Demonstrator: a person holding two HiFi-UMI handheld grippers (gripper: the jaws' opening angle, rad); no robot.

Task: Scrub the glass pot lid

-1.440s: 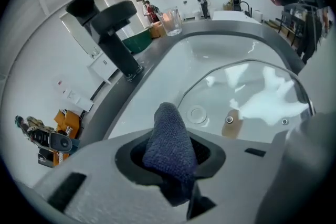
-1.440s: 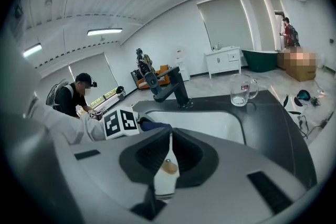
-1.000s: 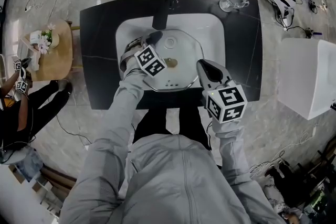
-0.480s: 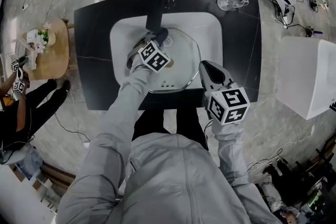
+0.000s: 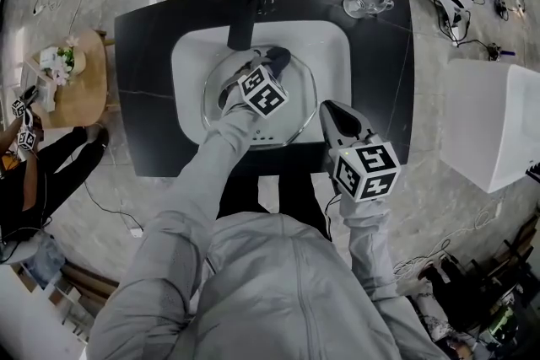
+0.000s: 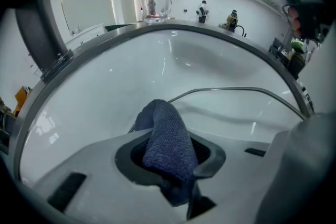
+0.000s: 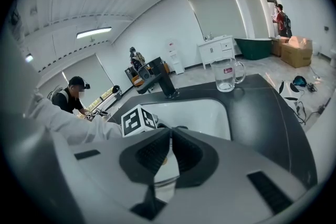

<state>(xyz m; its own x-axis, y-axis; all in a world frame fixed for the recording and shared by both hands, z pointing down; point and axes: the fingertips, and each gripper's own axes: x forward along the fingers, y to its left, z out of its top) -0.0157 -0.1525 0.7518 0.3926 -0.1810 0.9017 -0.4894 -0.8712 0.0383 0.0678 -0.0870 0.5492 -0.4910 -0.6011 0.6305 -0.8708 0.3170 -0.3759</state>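
My left gripper (image 6: 173,152) is clamped on a dark blue cloth (image 6: 163,128), which bulges up out of the jaws and folds over them. In the head view I see that gripper reaching over the lid (image 5: 291,110), with the cloth end down on the glass at the lid's far side. The lid lies in the white sink (image 5: 329,46), its metal rim curving across my left gripper view. My right gripper (image 7: 168,149) sits at the lid's near right edge; its jaws are drawn almost together, pinching what looks like the rim, which shows in the slit between them. The black tap (image 5: 241,4) hangs over the sink's far side, and a glass mug (image 7: 227,74) stands on the dark counter (image 5: 380,88) at the far right corner
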